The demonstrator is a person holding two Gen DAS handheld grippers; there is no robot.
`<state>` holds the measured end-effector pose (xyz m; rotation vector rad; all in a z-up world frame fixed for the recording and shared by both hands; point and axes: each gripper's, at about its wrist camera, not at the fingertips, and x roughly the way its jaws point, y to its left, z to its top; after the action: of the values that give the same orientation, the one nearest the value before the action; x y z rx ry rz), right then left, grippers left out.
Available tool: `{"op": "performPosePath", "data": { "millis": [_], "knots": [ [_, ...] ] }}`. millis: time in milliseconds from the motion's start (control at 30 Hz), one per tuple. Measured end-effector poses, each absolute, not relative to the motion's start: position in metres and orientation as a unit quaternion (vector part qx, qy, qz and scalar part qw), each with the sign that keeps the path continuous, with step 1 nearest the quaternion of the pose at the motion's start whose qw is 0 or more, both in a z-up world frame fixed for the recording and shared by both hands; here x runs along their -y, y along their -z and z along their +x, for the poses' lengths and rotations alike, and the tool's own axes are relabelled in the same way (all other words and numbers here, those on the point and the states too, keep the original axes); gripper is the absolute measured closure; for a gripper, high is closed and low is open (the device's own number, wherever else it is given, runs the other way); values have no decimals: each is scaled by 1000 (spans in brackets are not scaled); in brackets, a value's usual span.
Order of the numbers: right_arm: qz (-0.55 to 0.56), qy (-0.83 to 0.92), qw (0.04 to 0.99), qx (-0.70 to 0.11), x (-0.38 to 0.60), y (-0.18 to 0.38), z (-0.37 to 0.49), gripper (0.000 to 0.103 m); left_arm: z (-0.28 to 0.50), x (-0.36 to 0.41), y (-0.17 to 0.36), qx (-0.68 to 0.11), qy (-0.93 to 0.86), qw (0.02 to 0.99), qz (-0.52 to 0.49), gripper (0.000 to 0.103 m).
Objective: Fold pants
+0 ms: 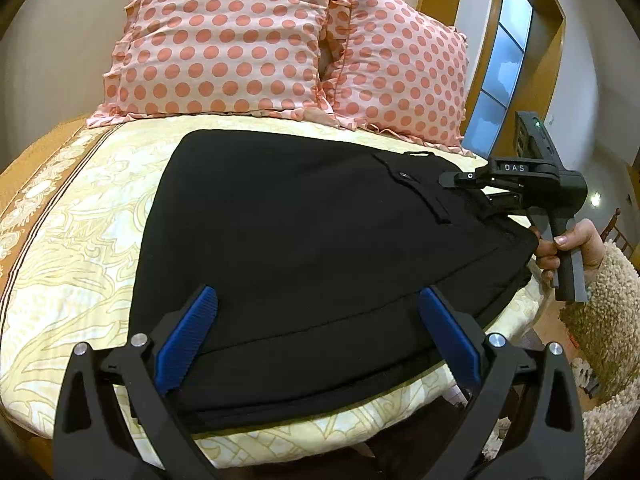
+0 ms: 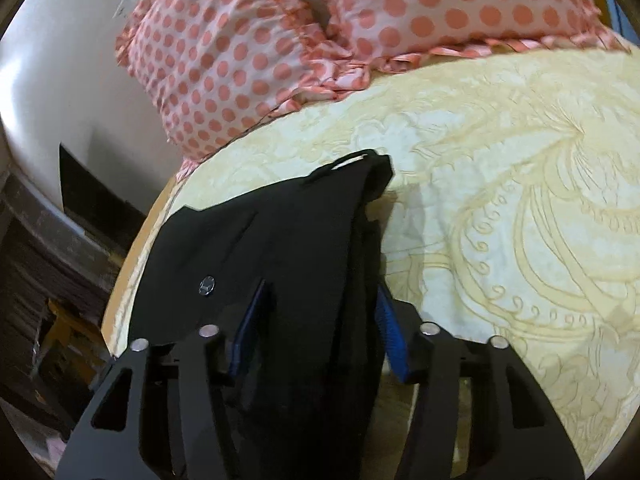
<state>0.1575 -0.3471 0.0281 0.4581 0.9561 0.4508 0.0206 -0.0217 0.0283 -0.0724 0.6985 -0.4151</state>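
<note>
Your left gripper point(image 1: 318, 320) sits at the bottom centre of the left wrist view with its jaws spread wide, and its blue pads point(image 1: 188, 336) straddle the near folded edge of the black pants point(image 1: 304, 236) without clamping it. The pants lie folded on the cream patterned bedspread point(image 1: 76, 264), filling the middle of that frame. At the right edge of the same view, your right hand point(image 1: 564, 244) holds the right gripper point(image 1: 450, 179), whose tips reach the pants near a buttoned pocket flap point(image 1: 408, 178). In the right wrist view, the right gripper point(image 2: 320, 320) is closed on a bunched fold of the pants point(image 2: 280, 240) at lower centre, with fabric between the blue pads point(image 2: 390, 328) and a button point(image 2: 207, 284) just left of them. Farther back, two pink polka-dot pillows point(image 1: 224, 40) stand along the top of both frames.
</note>
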Motion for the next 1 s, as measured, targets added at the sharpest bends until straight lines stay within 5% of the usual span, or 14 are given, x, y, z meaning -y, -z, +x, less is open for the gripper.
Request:
{"op": "performPosePath", "data": {
  "millis": [200, 267, 433, 567, 667, 833, 1000],
  "knots": [
    [243, -216, 833, -447, 354, -25, 163, 49, 22, 20, -29, -343, 202, 917, -36, 2],
    [217, -227, 846, -431, 348, -31, 158, 67, 24, 16, -35, -350, 203, 913, -50, 3],
    [154, -273, 876, -366, 333, -61, 134, 78, 43, -24, -72, -326, 183, 920, -119, 5],
    [142, -266, 878, -373, 331, -59, 136, 78, 86, -50, -78, -361, 163, 905, -154, 6],
    [156, -261, 873, -382, 335, -52, 141, 78, 121, -56, -63, -420, 159, 877, -170, 21],
    [161, -253, 868, -396, 338, -46, 145, 77, 151, -48, -41, -484, 155, 845, -165, 27],
    [174, -239, 857, -421, 342, -38, 154, 64, 168, -43, -37, -493, 148, 847, -137, 27]
  ]
}}
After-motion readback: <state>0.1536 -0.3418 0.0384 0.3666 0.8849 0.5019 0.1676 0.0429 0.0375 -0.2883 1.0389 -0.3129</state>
